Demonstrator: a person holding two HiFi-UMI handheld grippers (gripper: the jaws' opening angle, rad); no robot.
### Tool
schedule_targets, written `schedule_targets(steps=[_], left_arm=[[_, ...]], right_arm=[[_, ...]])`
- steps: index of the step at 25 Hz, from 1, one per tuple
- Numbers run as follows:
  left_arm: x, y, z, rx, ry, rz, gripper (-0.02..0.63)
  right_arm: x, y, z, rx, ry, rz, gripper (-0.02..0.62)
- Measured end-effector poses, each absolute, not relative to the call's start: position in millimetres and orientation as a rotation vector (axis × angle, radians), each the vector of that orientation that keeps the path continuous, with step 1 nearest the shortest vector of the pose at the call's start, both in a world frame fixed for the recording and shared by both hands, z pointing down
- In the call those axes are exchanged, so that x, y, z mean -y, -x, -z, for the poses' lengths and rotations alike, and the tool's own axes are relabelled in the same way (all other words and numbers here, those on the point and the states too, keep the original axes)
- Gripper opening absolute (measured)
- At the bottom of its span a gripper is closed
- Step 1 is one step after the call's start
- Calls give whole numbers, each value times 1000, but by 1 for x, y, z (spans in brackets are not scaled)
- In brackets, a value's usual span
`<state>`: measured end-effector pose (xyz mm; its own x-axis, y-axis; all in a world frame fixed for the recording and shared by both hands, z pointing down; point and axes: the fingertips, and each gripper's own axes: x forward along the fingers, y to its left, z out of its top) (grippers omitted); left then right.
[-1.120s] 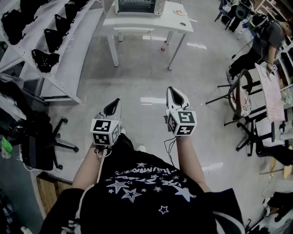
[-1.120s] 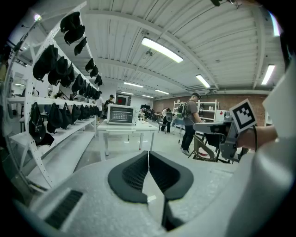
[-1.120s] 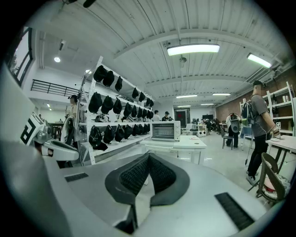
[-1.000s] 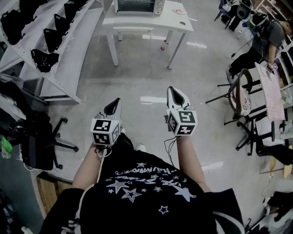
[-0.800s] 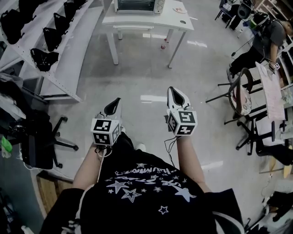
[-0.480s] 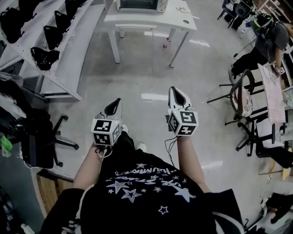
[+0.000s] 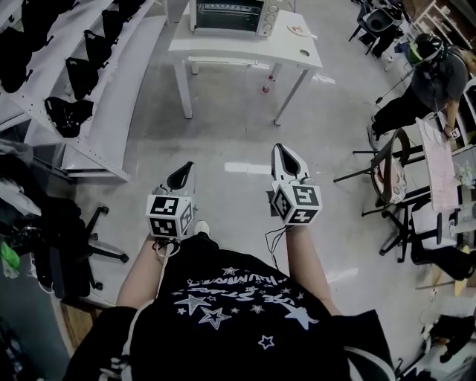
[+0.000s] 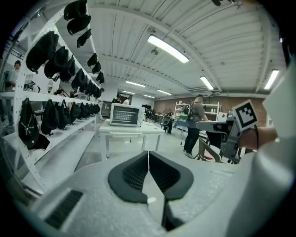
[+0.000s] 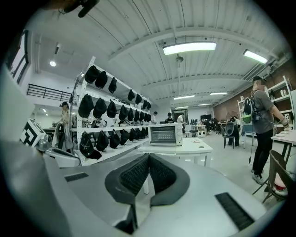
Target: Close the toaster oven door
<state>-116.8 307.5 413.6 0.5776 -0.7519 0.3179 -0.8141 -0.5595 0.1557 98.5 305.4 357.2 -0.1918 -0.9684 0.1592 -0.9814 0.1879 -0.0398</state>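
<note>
Left gripper (image 7: 184, 173): low in the head view, a little left of the middle, pointing up the frame toward the table. In its own view the two dark pads are pressed together and nothing is between them.
Right gripper (image 7: 283, 154): just right of the middle of the head view, beside the left one but apart from it. Its jaws are also fully together and it holds nothing.
Toaster oven (image 7: 227, 15): at the top edge of the head view, slightly left of centre, standing on the white table (image 7: 294, 46). It is well apart from both grippers.
Oven door (image 9: 163, 134): it faces the grippers and seems to lie flat against the front, but it is small in every view.
Floor (image 7: 230, 141): a bare grey stretch between the grippers and the table.
Shelves (image 7: 119, 89): upper left, with black bags (image 7: 80, 73) along them.
Person (image 7: 435, 71): upper right, standing near chairs and a desk.
Office chair (image 7: 67, 257): at the left edge, below the shelves.
</note>
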Motion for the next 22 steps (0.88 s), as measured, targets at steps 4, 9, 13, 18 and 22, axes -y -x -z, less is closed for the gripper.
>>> schedule_targets(steps=[4,9,13,18,22], left_arm=[[-264,127,-403,1276,-2552,-294,23],[-227,142,-400,1248,-2576,-286,23],[-213,158,-411,1227,-2578,-314,23],[-203,181,-420,1241,-2545,-328,23],[-195,193,-428,1259,-2522,-342,23]], right_arm=[[-268,-94,-346,2336,-1964,-199,35],[-232,-87,-345,2322,-2014,-235,119],[-215,-75,-355,2316,-2027,-280,160],[-202,-62,-367,2311,-2029,-339,176],[-191,-63,-376,2299,-2042,-361,178]])
